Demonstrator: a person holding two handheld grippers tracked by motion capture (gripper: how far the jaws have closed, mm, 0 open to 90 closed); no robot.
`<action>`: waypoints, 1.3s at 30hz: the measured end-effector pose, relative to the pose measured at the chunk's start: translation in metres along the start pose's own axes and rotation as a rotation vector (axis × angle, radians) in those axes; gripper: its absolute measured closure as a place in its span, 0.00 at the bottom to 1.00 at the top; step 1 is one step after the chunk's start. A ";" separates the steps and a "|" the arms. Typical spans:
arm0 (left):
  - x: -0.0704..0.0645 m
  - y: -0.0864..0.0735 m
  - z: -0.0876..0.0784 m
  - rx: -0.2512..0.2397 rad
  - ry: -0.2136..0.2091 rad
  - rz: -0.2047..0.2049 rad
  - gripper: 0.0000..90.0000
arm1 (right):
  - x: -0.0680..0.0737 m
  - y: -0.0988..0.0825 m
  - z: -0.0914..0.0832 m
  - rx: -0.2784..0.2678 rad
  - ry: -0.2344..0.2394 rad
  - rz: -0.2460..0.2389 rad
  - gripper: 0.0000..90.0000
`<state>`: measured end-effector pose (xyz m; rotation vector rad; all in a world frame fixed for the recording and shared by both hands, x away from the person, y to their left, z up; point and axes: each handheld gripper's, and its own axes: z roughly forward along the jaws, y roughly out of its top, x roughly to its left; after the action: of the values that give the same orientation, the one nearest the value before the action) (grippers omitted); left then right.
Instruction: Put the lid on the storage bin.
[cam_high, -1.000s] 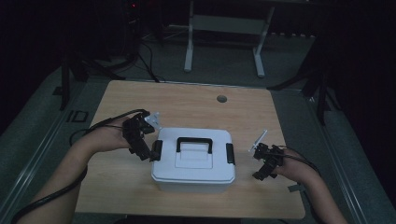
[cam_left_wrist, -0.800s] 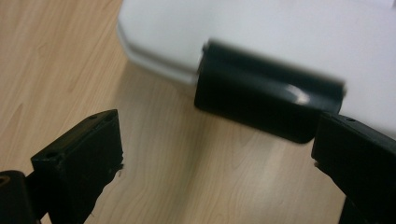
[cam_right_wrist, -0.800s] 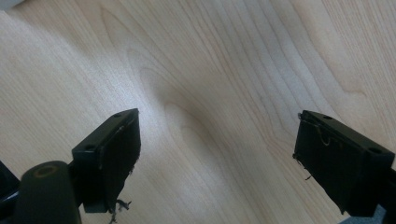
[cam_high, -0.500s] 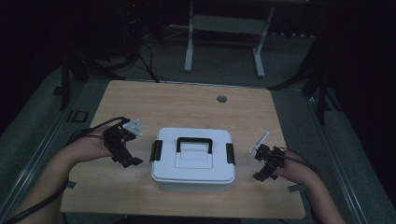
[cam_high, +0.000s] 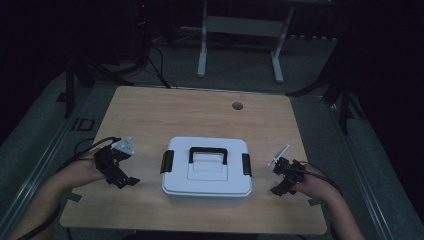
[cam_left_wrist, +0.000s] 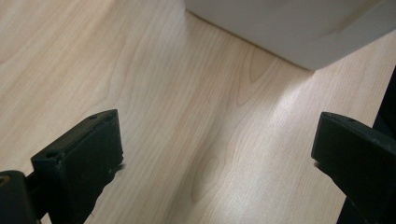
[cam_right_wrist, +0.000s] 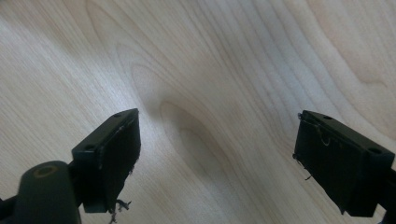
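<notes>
Two grippers wait on either side of the white box (cam_high: 206, 167), which sits in the middle of the wooden surface (cam_high: 165, 115) with its lid on and both black side clips down. The left gripper (cam_high: 121, 177) has its jaws wide apart, well to the box's left. The right gripper (cam_high: 280, 184) is near its right side, jaws also wide apart, holding nothing. Each looks placed to reach one clip.
</notes>
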<state>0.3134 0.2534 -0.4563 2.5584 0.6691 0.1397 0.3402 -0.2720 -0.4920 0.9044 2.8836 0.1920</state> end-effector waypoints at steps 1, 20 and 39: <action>0.000 -0.002 0.001 -0.011 -0.007 -0.013 0.02 | 0.000 -0.001 0.001 0.001 -0.002 0.002 0.16; -0.002 -0.046 0.026 -0.036 -0.030 -0.087 0.02 | -0.008 -0.023 0.014 -0.081 -0.042 0.081 0.15; -0.008 -0.078 0.042 -0.016 -0.034 -0.121 0.02 | -0.010 -0.034 0.029 -0.108 -0.030 0.104 0.14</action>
<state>0.2817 0.2902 -0.5307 2.4915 0.8041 0.0604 0.3335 -0.3027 -0.5255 1.0283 2.7706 0.3375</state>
